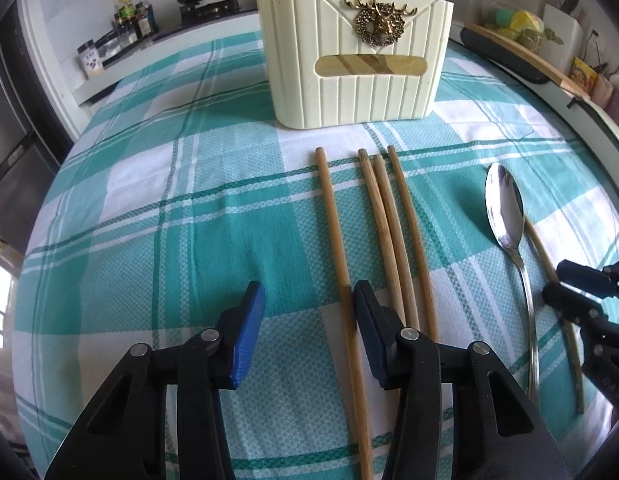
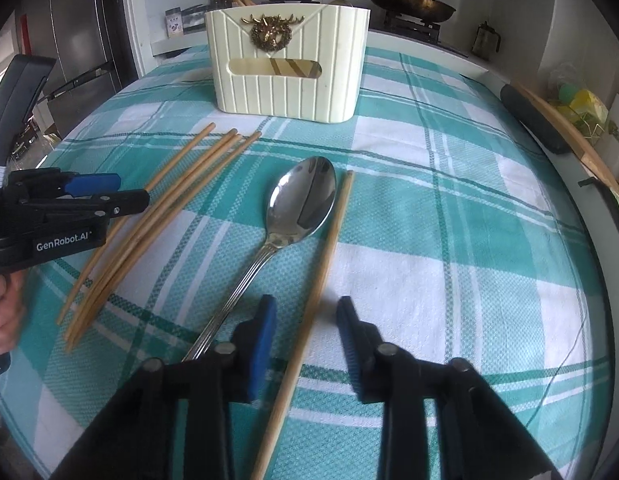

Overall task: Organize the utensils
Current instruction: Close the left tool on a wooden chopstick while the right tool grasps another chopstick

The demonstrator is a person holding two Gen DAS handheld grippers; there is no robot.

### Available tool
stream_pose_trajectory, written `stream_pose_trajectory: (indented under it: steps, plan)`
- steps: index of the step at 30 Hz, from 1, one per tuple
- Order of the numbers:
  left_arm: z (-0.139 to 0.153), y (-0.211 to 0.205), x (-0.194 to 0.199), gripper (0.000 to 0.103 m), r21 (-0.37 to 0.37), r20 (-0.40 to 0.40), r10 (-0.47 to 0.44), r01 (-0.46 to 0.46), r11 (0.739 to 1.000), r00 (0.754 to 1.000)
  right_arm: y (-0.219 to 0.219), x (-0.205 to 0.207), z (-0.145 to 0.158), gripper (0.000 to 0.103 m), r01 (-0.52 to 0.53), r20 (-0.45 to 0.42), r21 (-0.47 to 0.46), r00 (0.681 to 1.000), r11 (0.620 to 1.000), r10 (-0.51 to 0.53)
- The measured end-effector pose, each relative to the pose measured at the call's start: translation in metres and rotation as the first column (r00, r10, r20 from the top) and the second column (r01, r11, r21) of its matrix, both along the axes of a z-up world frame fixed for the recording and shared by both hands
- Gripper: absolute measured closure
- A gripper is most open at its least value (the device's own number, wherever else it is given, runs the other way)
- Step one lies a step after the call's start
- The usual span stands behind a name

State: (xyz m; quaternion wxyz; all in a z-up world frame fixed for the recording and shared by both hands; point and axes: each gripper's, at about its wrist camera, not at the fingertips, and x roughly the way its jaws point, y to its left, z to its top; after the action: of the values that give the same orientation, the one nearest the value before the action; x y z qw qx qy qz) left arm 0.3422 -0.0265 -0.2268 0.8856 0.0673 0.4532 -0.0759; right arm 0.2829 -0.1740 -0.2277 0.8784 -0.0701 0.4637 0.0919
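Teal-and-white checked cloth (image 1: 157,240) covers the table, and on it at the far side stands a cream ribbed plastic utensil holder (image 1: 355,56) with a brass stag emblem; two wooden sticks poke out of its back corner. Nearer lie four bamboo chopsticks (image 1: 383,232) side by side, the leftmost chopstick (image 1: 335,240) a little apart from the other three. To their right rests a polished steel spoon (image 2: 299,204), bowl up, with a single bamboo chopstick (image 2: 329,236) just beside it. The left gripper (image 1: 307,336) has its blue pads apart with the leftmost chopstick running between them, close against the right pad, though contact is hard to judge. The right gripper (image 2: 307,344) straddles the single chopstick, pads clearly apart and not touching it
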Motion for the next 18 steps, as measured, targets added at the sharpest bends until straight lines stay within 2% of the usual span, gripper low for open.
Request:
stream_pose_trajectory:
  steps: [4, 5, 7, 9, 13, 18]
  plan:
    - [0.000, -0.002, -0.003, 0.056, 0.010, 0.008, 0.004, -0.004, 1.000, 1.000, -0.008, -0.002, 0.000, 0.092, 0.017, 0.007, -0.006, 1.000, 1.000, -0.017]
    - [0.000, -0.002, -0.004, 0.060, 0.006, 0.007, 0.003, -0.004, 1.000, 1.000, -0.011, -0.004, 0.000, 0.093, 0.027, 0.009, -0.007, 1.000, 1.000, -0.027]
    - [0.000, -0.001, -0.006, 0.073, -0.009, 0.001, -0.004, 0.004, 1.000, 1.000, -0.019, -0.006, 0.000, 0.093, 0.048, 0.012, -0.007, 0.999, 0.999, -0.048]
    - [0.000, -0.002, -0.011, 0.094, -0.011, 0.000, -0.009, 0.009, 1.000, 1.000, -0.027, -0.008, -0.001, 0.093, 0.070, 0.016, -0.011, 0.997, 0.998, -0.070]
    - [-0.001, 0.008, -0.031, 0.097, -0.031, 0.000, 0.007, -0.007, 0.999, 1.000, -0.052, -0.020, -0.001, 0.093, 0.121, 0.021, -0.013, 0.993, 0.993, -0.120]
    - [-0.001, 0.039, -0.065, 0.097, -0.094, -0.045, 0.065, -0.069, 0.993, 0.997, -0.083, -0.043, 0.001, 0.093, 0.170, 0.011, -0.023, 0.985, 0.985, -0.170]
